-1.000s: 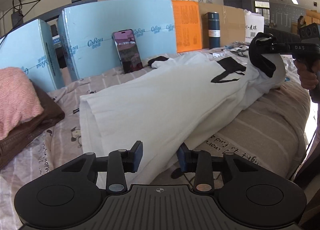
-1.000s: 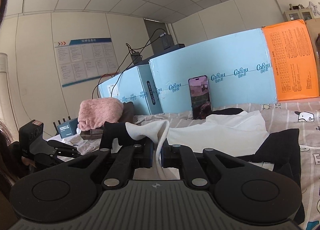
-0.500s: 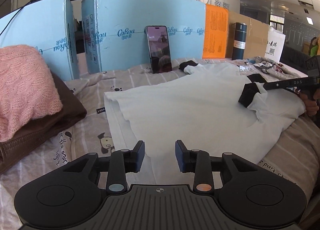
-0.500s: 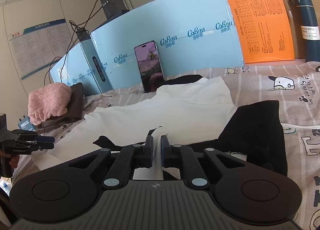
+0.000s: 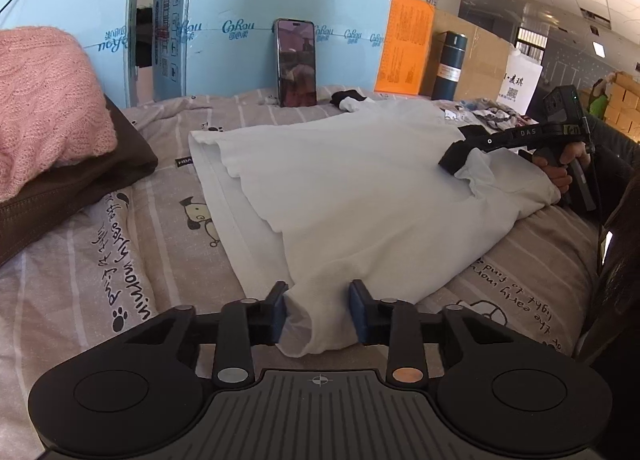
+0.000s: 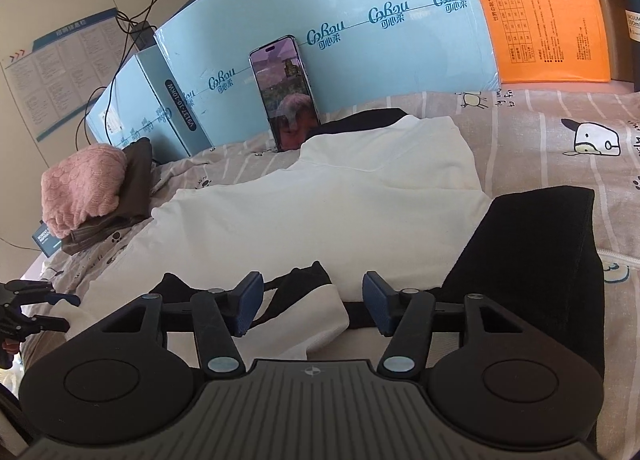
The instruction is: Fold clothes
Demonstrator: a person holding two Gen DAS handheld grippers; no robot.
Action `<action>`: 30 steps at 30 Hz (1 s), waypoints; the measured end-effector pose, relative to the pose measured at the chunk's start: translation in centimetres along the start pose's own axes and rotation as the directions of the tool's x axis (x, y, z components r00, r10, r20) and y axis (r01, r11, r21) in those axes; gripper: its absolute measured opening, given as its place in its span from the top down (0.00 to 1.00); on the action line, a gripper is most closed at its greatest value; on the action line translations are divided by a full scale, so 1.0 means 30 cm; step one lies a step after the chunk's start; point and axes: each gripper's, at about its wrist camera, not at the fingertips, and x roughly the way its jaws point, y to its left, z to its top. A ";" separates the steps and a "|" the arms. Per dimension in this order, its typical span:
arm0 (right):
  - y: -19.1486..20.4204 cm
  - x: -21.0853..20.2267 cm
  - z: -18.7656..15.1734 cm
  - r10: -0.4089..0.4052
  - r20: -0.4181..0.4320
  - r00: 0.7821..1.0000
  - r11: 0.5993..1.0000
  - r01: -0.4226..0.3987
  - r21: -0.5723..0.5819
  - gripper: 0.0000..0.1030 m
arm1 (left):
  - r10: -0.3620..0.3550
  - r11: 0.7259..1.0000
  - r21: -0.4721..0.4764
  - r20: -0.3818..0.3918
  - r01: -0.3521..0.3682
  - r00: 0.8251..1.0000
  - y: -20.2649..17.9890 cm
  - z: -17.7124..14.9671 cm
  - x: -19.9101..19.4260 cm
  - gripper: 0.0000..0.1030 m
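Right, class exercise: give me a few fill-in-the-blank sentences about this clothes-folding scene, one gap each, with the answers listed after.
1. The white shirt lies spread on a ____.
2. The phone leans upright against a light ____ box.
3. The fingers of the left gripper and of the right gripper are both ____.
4. The pink knit rests on a ____ garment.

Answers: bed; blue; open; brown

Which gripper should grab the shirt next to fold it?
Probably the left hand-held gripper: its open jaws already sit on either side of the white shirt hem. The right hand-held gripper is open too, over the sleeve, with more slack between.
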 end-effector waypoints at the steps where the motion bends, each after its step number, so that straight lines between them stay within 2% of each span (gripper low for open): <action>1: 0.003 -0.007 0.002 -0.003 0.016 1.000 1.000 0.003 -0.005 0.87 | -0.001 1.000 0.005 0.016 0.001 1.000 -0.006 0.001 -0.001 0.86; 3: 0.009 -0.022 0.005 -0.008 0.048 0.999 1.000 0.009 -0.016 0.92 | 0.010 1.000 0.023 0.051 -0.011 0.999 -0.019 0.006 -0.005 0.89; 8: 0.023 -0.058 0.013 -0.019 0.127 0.992 0.999 0.025 -0.042 0.93 | 0.034 0.999 0.000 0.145 -0.034 0.989 0.005 0.049 -0.004 0.89; 9: 0.023 -0.059 0.015 -0.030 0.130 0.991 0.998 0.036 -0.044 0.93 | 0.037 0.999 0.004 0.139 -0.038 0.990 0.010 0.059 0.009 0.89; 11: 0.017 -0.045 0.014 -0.065 0.114 0.991 0.997 0.071 -0.043 0.93 | 0.059 0.997 0.047 0.078 -0.063 0.995 0.013 0.072 0.062 0.89; 13: -0.003 -0.011 0.005 -0.111 0.064 0.992 0.993 0.113 -0.027 0.93 | 0.071 0.994 0.082 0.032 -0.073 0.997 0.012 0.077 0.103 0.88; 15: -0.010 0.012 -0.010 -0.154 0.029 0.988 0.987 0.155 -0.036 0.93 | 0.084 0.991 0.099 0.018 -0.085 0.996 0.015 0.084 0.120 0.83; 17: -0.001 0.021 -0.017 -0.171 0.016 0.985 0.983 0.171 -0.065 0.93 | 0.095 0.990 0.103 0.016 -0.096 0.995 0.022 0.086 0.120 0.82; 19: 0.006 0.027 -0.017 -0.188 0.007 0.982 0.978 0.188 -0.093 0.92 | 0.126 0.986 0.110 0.017 -0.127 0.992 0.025 0.085 0.117 0.71; 20: 0.005 0.025 -0.016 -0.195 0.007 0.981 0.977 0.195 -0.090 0.89 | 0.149 0.982 0.114 0.025 -0.150 0.989 0.028 0.088 0.111 0.60; 21: 0.003 0.021 -0.014 -0.202 0.012 0.979 0.976 0.202 -0.085 0.80 | 0.168 0.978 0.115 0.046 -0.172 0.985 0.033 0.099 0.098 0.54; 22: 0.007 0.010 0.000 -0.213 0.025 0.977 0.972 0.214 -0.092 0.65 | 0.189 0.974 0.115 0.071 -0.196 0.979 0.040 0.117 0.084 0.53; 23: 0.014 -0.004 0.019 -0.226 0.044 0.973 0.967 0.229 -0.108 0.59 | 0.213 0.968 0.112 0.104 -0.224 0.972 0.050 0.152 0.069 0.50; 24: 0.025 -0.019 0.047 -0.228 0.065 0.971 0.963 0.235 -0.130 0.56 | 0.236 0.962 0.108 0.138 -0.252 0.962 0.060 0.187 0.053 0.44; 27: 0.048 -0.067 0.178 -0.195 0.149 0.969 0.953 0.223 -0.204 0.53 | 0.256 0.953 0.094 0.251 -0.286 0.934 0.088 0.321 0.027 0.38; 28: 0.047 -0.078 0.223 -0.187 0.176 0.967 0.951 0.223 -0.216 0.49 | 0.248 0.955 0.092 0.279 -0.283 0.928 0.095 0.367 0.029 0.36; 30: 0.029 -0.088 0.320 -0.169 0.220 0.961 0.953 0.217 -0.213 0.48 | 0.209 0.961 0.107 0.321 -0.254 0.924 0.113 0.461 0.055 0.26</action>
